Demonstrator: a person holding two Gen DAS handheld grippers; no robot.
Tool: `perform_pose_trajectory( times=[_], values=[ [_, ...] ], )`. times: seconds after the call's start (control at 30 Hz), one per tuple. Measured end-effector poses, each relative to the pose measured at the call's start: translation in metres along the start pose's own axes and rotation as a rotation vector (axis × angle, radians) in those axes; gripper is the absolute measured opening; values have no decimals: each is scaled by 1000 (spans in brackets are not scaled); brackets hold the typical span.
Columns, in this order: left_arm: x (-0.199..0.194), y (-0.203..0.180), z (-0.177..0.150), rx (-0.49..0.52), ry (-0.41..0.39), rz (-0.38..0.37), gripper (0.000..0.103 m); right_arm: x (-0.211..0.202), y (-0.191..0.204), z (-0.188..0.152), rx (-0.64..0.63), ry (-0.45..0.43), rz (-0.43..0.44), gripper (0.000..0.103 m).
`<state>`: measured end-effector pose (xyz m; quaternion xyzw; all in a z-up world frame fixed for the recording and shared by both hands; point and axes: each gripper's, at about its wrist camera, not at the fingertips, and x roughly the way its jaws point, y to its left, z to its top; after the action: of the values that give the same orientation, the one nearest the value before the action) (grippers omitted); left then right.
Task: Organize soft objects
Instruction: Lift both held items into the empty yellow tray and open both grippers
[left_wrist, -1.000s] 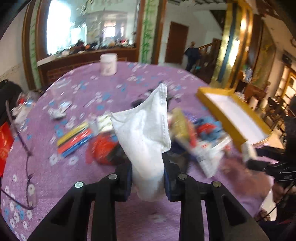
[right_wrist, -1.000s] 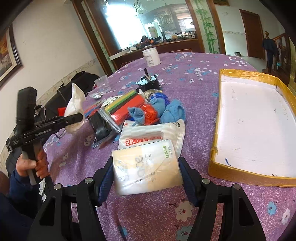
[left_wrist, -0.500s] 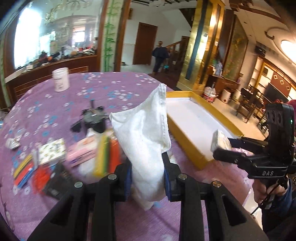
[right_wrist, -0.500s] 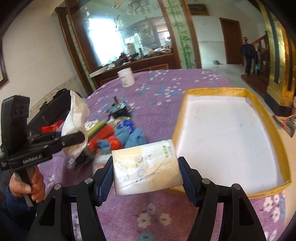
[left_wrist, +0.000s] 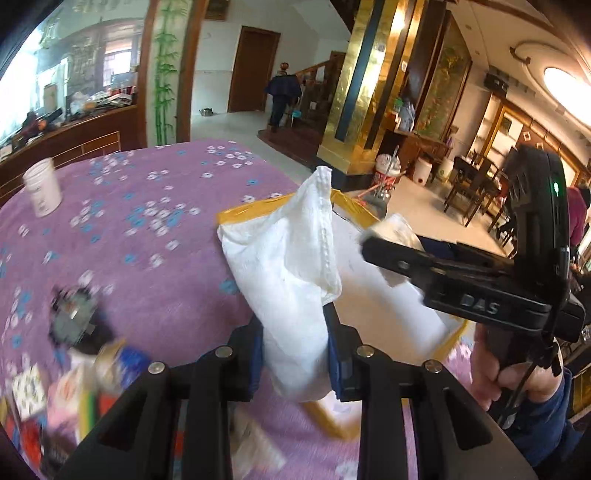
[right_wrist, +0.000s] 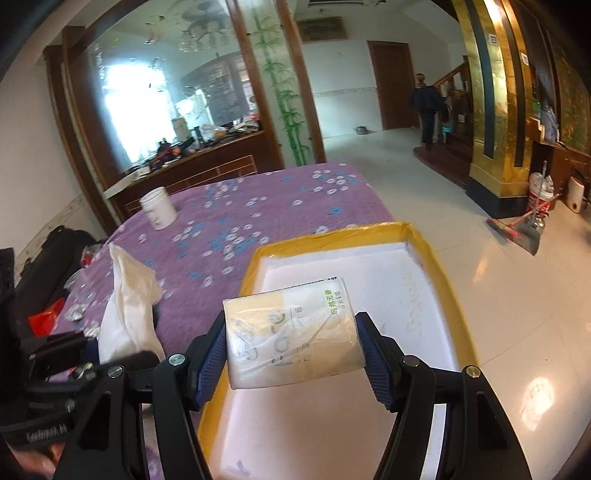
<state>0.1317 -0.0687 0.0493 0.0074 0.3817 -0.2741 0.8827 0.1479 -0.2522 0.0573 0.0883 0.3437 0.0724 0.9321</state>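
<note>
My left gripper (left_wrist: 293, 350) is shut on a white cloth (left_wrist: 288, 266) that stands up between its fingers, at the near left edge of the yellow-rimmed white tray (left_wrist: 452, 338). My right gripper (right_wrist: 291, 350) is shut on a plastic tissue pack (right_wrist: 291, 336) and holds it above the tray's (right_wrist: 328, 230) white floor. The right gripper also shows in the left wrist view (left_wrist: 373, 245), over the tray, with the pack (left_wrist: 397, 230) at its tip. The cloth (right_wrist: 127, 306) and left gripper show at the left of the right wrist view.
The round table has a purple flowered cloth (left_wrist: 147, 240). A white tub (left_wrist: 42, 192) stands at its far side. A blurred pile of packets and small items (left_wrist: 66, 380) lies at the near left. A dark bag (right_wrist: 40, 273) sits beyond the table's left edge.
Both grippers have swung right, from over the pile of items to the tray. The tissue pack now hangs above the tray's floor, and the cloth is at the tray's near left edge.
</note>
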Motion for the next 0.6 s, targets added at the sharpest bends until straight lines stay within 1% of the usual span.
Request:
perform_pose_trajectory(
  times=[0.07,0.1,0.23,0.27,0.3,0.37,0.47,0.6],
  values=[
    [19,-7,11,15,21,4,28,17,-11,15,27,17,-22,71],
    [32,-11,17,19,38,19,28,27,-18,22,50,28,-37,71],
    [79,-15,33,2,96,48,28,63,-45,36,117,86,-73,71],
    [89,-14,34,-9,111,53,28,73,-50,38,127,104,-91,71],
    [104,-12,37,-25,137,48,28,81,-53,38,132,122,-95,71],
    [124,-9,40,-50,162,59,28,98,-64,36,171,148,-97,71],
    [148,-3,42,-65,207,73,28,113,-72,32,203,181,-72,71],
    [166,2,44,-80,247,78,29,122,-74,33,196,199,-80,72]
  ],
)
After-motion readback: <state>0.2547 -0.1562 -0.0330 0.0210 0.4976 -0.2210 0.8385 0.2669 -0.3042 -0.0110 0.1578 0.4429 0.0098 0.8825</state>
